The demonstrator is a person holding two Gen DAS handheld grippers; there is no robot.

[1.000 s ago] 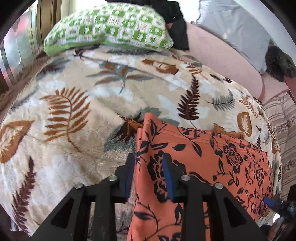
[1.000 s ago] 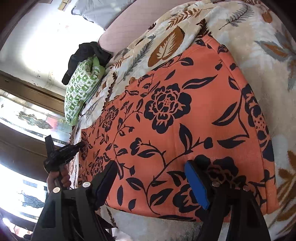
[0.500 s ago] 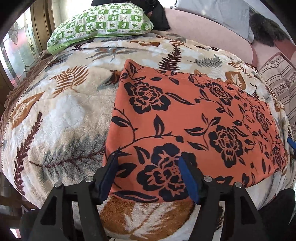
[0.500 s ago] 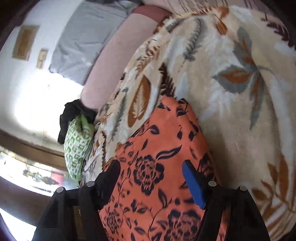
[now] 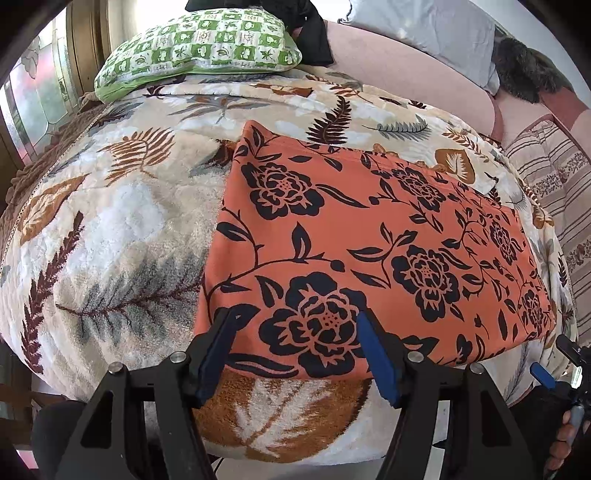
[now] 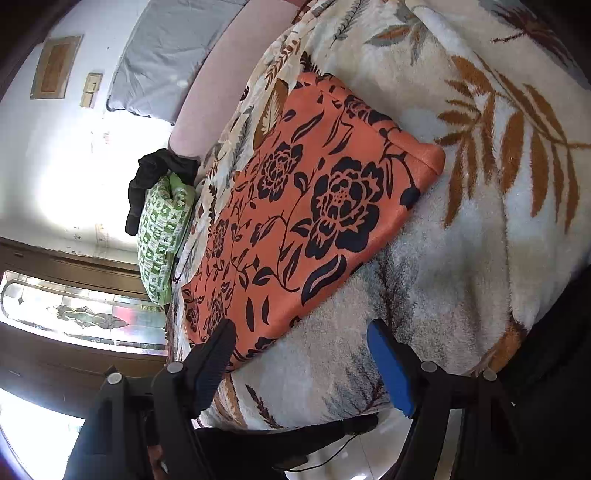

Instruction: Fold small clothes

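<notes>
An orange cloth with black flowers (image 5: 369, 236) lies flat as a folded rectangle on a leaf-patterned blanket (image 5: 122, 229). It also shows in the right wrist view (image 6: 295, 221). My left gripper (image 5: 295, 350) is open and empty, held just off the cloth's near edge. My right gripper (image 6: 299, 354) is open and empty, held over the blanket just off one long edge of the cloth. The right gripper also shows at the far lower right of the left wrist view (image 5: 554, 365).
A green checked pillow (image 5: 199, 48) and a black garment (image 5: 310, 29) lie at the far end of the bed. A pink headboard cushion (image 5: 406, 70) and a grey pillow (image 5: 424, 26) stand behind. A striped cover (image 5: 554, 192) lies to the right. The blanket drops off below both grippers.
My left gripper has let go of the cloth and drawn back with open jaws. The cloth now lies flat. My right gripper has pulled back off the cloth to its edge.
</notes>
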